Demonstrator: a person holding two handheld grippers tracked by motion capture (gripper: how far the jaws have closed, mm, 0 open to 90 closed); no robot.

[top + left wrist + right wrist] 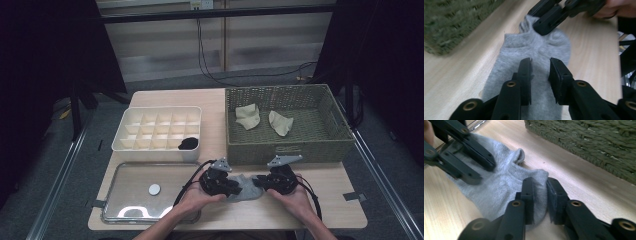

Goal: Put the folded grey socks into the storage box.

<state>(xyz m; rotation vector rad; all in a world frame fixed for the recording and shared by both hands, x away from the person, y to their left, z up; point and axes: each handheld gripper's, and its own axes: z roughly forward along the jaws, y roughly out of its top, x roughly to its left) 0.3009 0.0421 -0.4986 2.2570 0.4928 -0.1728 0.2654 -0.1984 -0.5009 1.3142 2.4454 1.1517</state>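
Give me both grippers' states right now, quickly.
Left gripper: jaws slightly apart over the grey sock, not clamped; open.
Right gripper: jaws nearly closed with the sock's edge between them; shut on the grey sock.

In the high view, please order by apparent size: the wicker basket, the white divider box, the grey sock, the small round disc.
1. wicker basket
2. white divider box
3. grey sock, partly covered by the grippers
4. small round disc
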